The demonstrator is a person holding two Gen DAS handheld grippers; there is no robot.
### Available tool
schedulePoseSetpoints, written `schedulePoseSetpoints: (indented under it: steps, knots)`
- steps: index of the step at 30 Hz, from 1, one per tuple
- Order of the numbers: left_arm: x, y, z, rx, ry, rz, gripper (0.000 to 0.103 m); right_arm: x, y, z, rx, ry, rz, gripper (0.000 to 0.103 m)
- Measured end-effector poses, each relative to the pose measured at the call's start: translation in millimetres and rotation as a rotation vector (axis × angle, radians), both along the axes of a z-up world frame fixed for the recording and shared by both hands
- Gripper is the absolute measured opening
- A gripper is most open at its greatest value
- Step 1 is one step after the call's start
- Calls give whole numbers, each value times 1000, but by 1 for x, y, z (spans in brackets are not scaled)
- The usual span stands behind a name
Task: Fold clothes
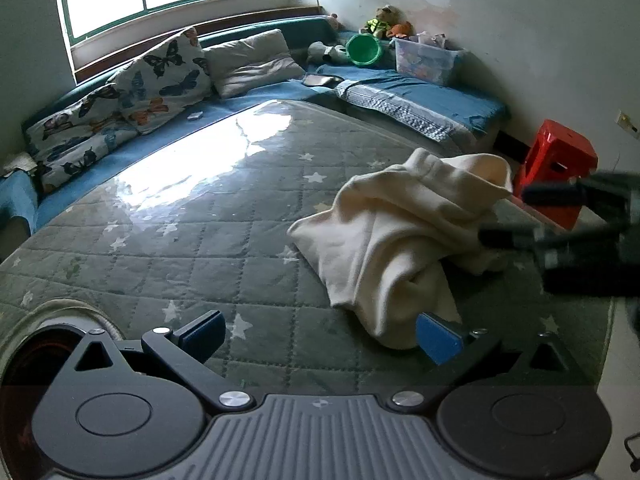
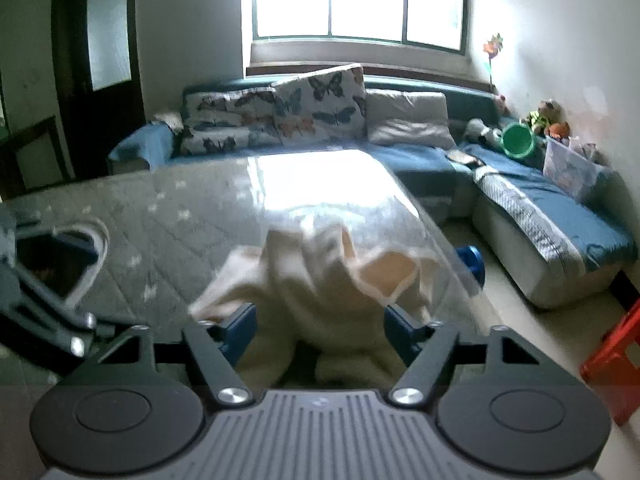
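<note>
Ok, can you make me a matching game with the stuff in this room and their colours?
Things:
1. stool
2. bucket
3. crumpled garment
4. sofa cover

Colours:
A. green
B. cream
C. blue
D. red

Pairs: 1-D, 2-A, 3-B, 4-C
</note>
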State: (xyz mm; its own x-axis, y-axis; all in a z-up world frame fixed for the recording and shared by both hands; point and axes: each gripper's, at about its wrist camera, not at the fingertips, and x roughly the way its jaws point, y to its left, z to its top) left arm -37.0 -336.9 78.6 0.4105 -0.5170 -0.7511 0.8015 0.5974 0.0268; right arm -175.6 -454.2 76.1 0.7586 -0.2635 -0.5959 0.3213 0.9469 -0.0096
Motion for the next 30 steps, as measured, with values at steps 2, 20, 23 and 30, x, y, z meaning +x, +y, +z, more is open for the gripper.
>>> schedulePoseSetpoints:
  steps: [2, 20, 23, 30]
  knots:
    - [2, 2, 0, -1, 1, 10, 103, 10, -4, 6, -19, -14, 7, 66]
    - [19, 28, 4, -27, 7, 87, 103, 42, -20, -8, 84, -9, 105, 5]
    - [22, 32, 7, -41, 4, 96, 103, 26, -3, 0, 86, -36, 169, 4]
    - [23, 39, 16, -75, -4, 108, 103, -8, 49, 1, 95, -6, 339, 4]
